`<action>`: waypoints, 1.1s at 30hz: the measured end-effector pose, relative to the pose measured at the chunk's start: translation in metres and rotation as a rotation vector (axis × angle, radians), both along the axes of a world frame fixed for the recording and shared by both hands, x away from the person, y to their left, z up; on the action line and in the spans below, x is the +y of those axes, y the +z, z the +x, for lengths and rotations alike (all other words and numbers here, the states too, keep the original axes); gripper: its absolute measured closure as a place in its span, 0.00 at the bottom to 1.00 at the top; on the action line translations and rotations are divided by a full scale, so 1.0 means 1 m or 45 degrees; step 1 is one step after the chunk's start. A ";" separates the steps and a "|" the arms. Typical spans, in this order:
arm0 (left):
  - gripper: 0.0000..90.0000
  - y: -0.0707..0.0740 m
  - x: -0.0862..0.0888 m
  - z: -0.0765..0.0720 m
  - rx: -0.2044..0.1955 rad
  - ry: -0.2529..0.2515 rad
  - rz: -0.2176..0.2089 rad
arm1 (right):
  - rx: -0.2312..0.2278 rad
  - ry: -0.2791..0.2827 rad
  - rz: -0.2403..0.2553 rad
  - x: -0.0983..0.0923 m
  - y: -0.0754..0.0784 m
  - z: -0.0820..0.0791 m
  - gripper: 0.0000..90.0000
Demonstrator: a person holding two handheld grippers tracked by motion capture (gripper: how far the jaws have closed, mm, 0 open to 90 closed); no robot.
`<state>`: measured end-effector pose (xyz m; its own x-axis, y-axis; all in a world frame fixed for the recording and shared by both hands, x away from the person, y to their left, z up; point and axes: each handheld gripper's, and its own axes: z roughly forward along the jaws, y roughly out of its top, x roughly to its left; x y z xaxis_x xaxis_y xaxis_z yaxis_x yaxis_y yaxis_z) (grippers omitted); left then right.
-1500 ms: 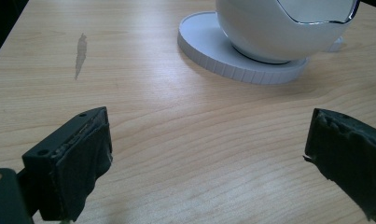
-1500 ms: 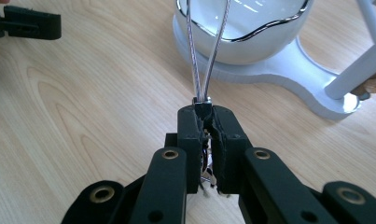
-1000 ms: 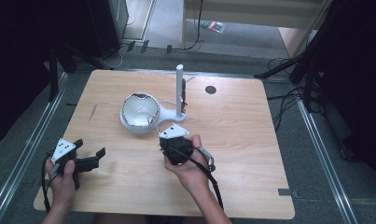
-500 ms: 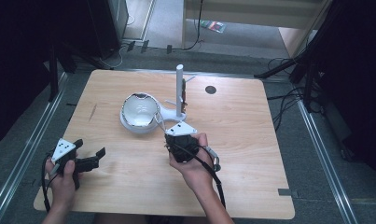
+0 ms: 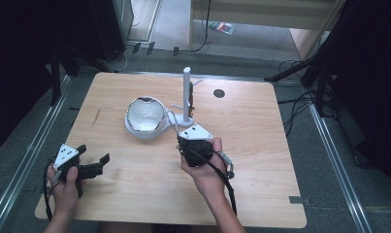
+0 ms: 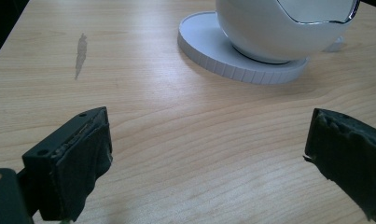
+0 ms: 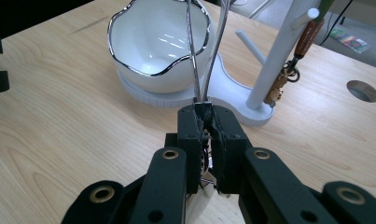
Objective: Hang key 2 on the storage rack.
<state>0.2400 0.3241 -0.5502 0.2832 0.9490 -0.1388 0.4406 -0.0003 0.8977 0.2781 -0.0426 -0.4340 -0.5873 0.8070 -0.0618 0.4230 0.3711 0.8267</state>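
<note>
Wooden table [image 5: 135,194] on a grey floor, dark drapes left and right, round hole [image 5: 219,92] near the far edge. At centre, a white stand [image 5: 187,97] with an upright post and side pegs, something brown and metal hanging from one peg [image 7: 288,70]; just left of it, a white bowl [image 5: 145,114] with a wavy silver rim, sitting on a round white base [image 6: 232,65].

Right hand [image 5: 203,167] coming in from the near edge, forearm angled toward the centre, wrapped around the right gripper [image 7: 205,109] just near of the stand's foot, grey plate on top, cable trailing back along the wrist. Jaws pressed together, pinching the near end of a thin metal loop [image 7: 199,56]. Loop: two shiny wires, bright and slender, meeting at the jaws and spreading slightly as they rise. Long axis running away from the gripper toward the bowl, far ends crossing over the bowl's rim.

Left hand [image 5: 67,177] low at the near left corner, holding the left gripper [image 6: 209,149] level above bare wood, well apart from the bowl, pointed toward it. Jaws spread wide, nothing between them.
</note>
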 end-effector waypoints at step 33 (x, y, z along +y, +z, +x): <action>0.01 0.000 0.000 0.000 -0.001 0.000 -0.001 | -0.100 -0.165 0.042 -0.020 0.005 0.014 0.93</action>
<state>0.2399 0.3241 -0.5502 0.2836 0.9488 -0.1392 0.4397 0.0003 0.8981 0.2917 -0.0625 -0.4288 -0.4721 0.8783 -0.0756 0.3991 0.2895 0.8700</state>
